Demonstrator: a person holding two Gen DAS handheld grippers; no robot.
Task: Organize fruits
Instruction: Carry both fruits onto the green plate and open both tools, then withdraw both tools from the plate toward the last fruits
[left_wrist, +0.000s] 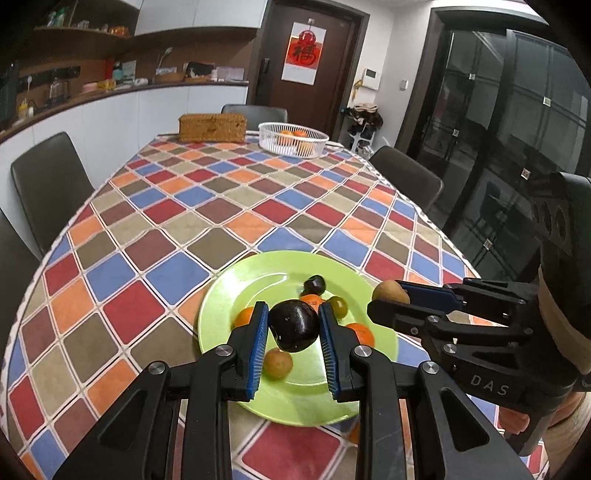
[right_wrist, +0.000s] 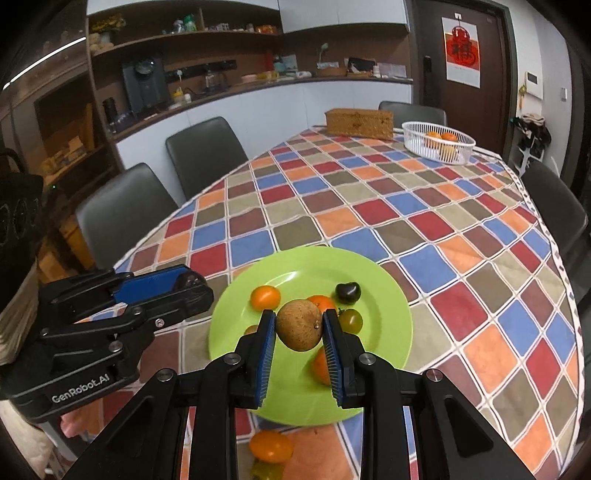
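Note:
My left gripper (left_wrist: 293, 325) is shut on a dark purple round fruit (left_wrist: 294, 325) and holds it above the green plate (left_wrist: 229, 295). My right gripper (right_wrist: 300, 326) is shut on a brown round fruit (right_wrist: 299, 325) above the same plate (right_wrist: 384, 280); it also shows in the left wrist view (left_wrist: 390, 291). On the plate lie small orange fruits (right_wrist: 265, 297), a small dark fruit (right_wrist: 348, 292), a greenish fruit (right_wrist: 351, 320) and a brown one (left_wrist: 277, 363). The left gripper shows at the left in the right wrist view (right_wrist: 192, 284).
A white basket (left_wrist: 293, 139) with orange fruits and a woven box (left_wrist: 212, 127) stand at the table's far end. An orange fruit (right_wrist: 270, 446) lies on the checkered cloth near the plate's front edge. Dark chairs (right_wrist: 203, 155) surround the table.

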